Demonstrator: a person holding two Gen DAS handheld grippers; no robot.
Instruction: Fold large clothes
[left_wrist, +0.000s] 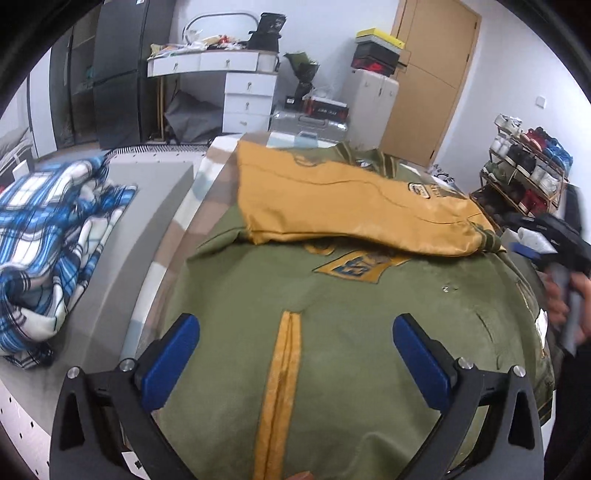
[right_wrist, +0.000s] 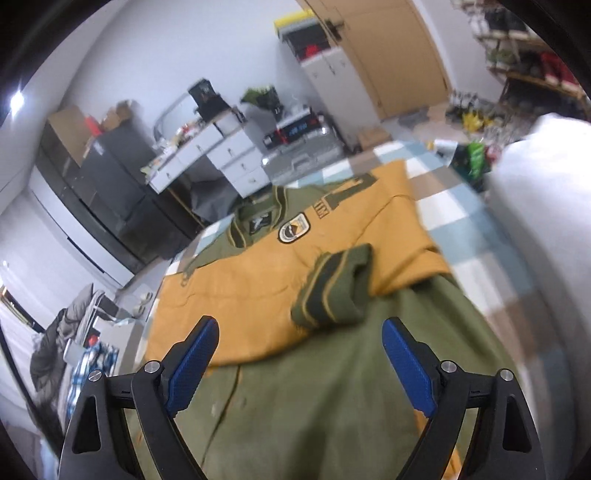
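An olive green varsity jacket (left_wrist: 332, 332) with mustard yellow sleeves lies flat on a checked bed cover. One yellow sleeve (left_wrist: 332, 206) is folded across its chest. In the right wrist view the jacket (right_wrist: 332, 398) shows the folded sleeve (right_wrist: 240, 291) ending in a striped green cuff (right_wrist: 332, 291). My left gripper (left_wrist: 295, 325) is open and empty, just above the jacket's lower body near its yellow placket. My right gripper (right_wrist: 299, 332) is open and empty above the jacket, just short of the cuff. The right gripper also shows blurred in the left wrist view (left_wrist: 561, 243) at the jacket's right edge.
A blue plaid blanket (left_wrist: 48, 243) lies bunched on a grey mattress at the left. A white dresser (left_wrist: 243, 92), dark wardrobe (left_wrist: 122, 74), suitcase and boxes stand beyond the bed. A shoe rack (left_wrist: 524, 166) stands at the right. A white pillow (right_wrist: 539, 192) lies right of the jacket.
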